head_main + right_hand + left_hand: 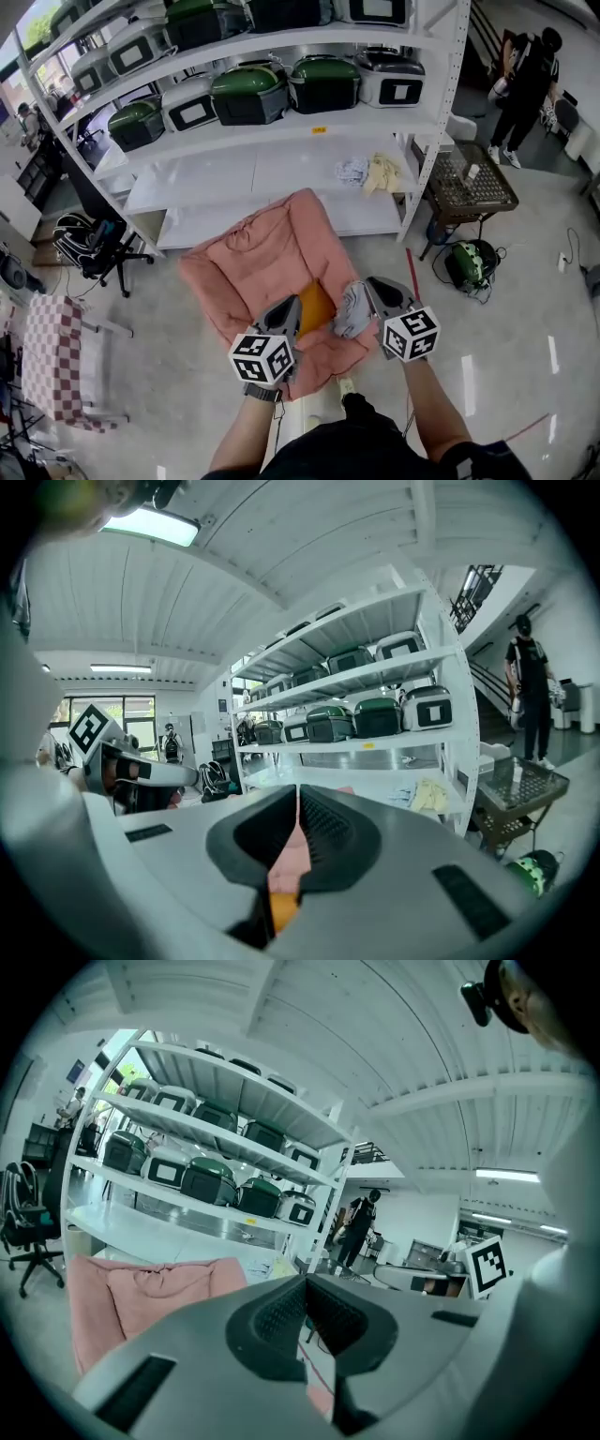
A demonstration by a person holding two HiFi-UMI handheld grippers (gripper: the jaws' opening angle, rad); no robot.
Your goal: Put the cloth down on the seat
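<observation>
A pink cushioned seat (267,248) lies on the floor in front of the shelves. On its near part lie an orange cloth (316,307) and a crumpled grey cloth (353,310). My left gripper (290,306) hovers above the seat's near edge, just left of the orange cloth. Its jaws are shut with nothing between them (305,1283). My right gripper (373,285) hangs just right of the grey cloth, also shut and empty (297,794). In the right gripper view, pink seat and a strip of orange cloth (283,907) show below the closed jaws.
A white shelf rack (427,141) behind the seat holds green and white cases, with loose cloths (370,173) on a lower shelf. A wire cart (473,187) and a green object (469,262) stand to the right. An office chair (89,248) and a checkered chair (56,361) are left. A person (525,84) stands far right.
</observation>
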